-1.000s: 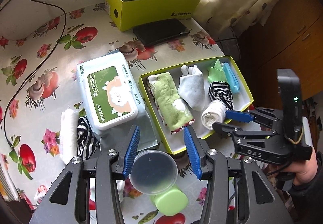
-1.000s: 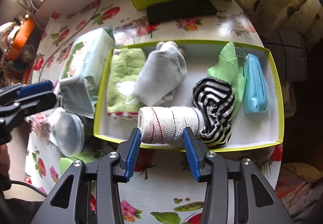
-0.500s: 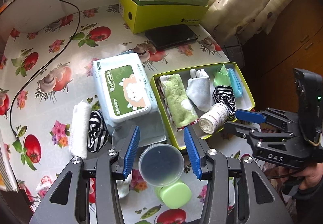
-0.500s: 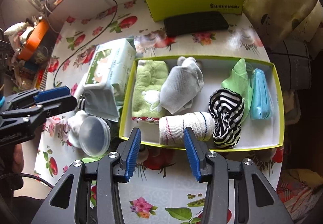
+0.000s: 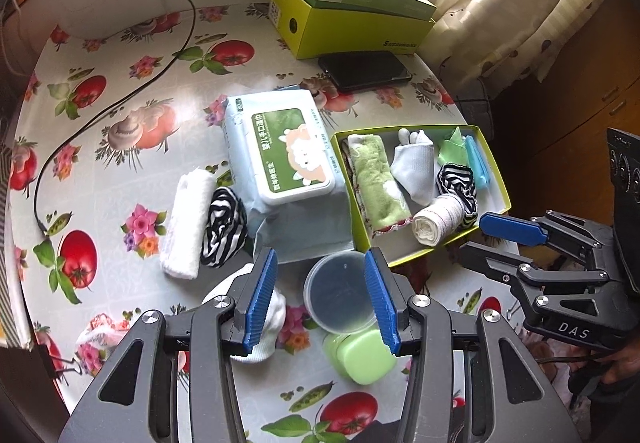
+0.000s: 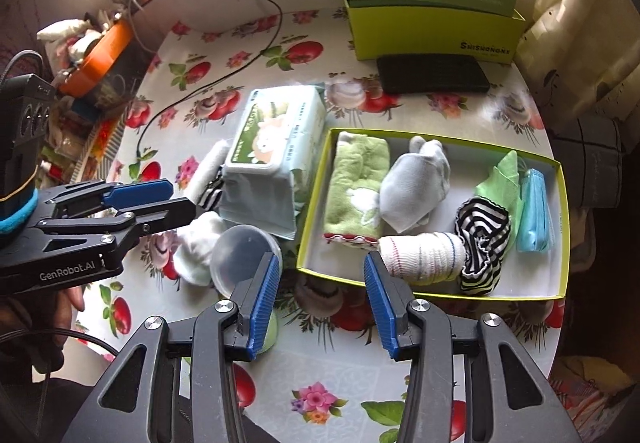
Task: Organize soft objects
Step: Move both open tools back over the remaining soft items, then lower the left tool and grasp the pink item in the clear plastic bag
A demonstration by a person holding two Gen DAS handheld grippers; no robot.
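A yellow-green tray (image 6: pixel 562 227) (image 5: pixel 498 179) holds a green towel (image 6: pixel 358 187), a grey sock (image 6: pixel 416 183), a white rolled cloth (image 6: pixel 424 257), a striped sock (image 6: pixel 482 239), a green cloth and a blue mask. On the table lie a white rolled cloth (image 5: pixel 188 219), a striped sock (image 5: pixel 224 227) and a white sock (image 5: pixel 268 311). My left gripper (image 5: pixel 320 303) is open and empty above the table, over a clear plastic lid (image 5: pixel 340 299). My right gripper (image 6: pixel 320 307) is open and empty, in front of the tray's near edge.
A wet-wipes pack (image 5: pixel 280 159) lies left of the tray. A green round container (image 5: pixel 364 359) sits under the lid. A yellow-green box (image 5: pixel 352 19) and a black case (image 5: pixel 364 69) stand at the back. A black cable (image 5: pixel 120 99) crosses the left side.
Both grippers have drawn back and up from the tray. The white rolled cloth stays in the tray, free of the right gripper. More of the table shows.
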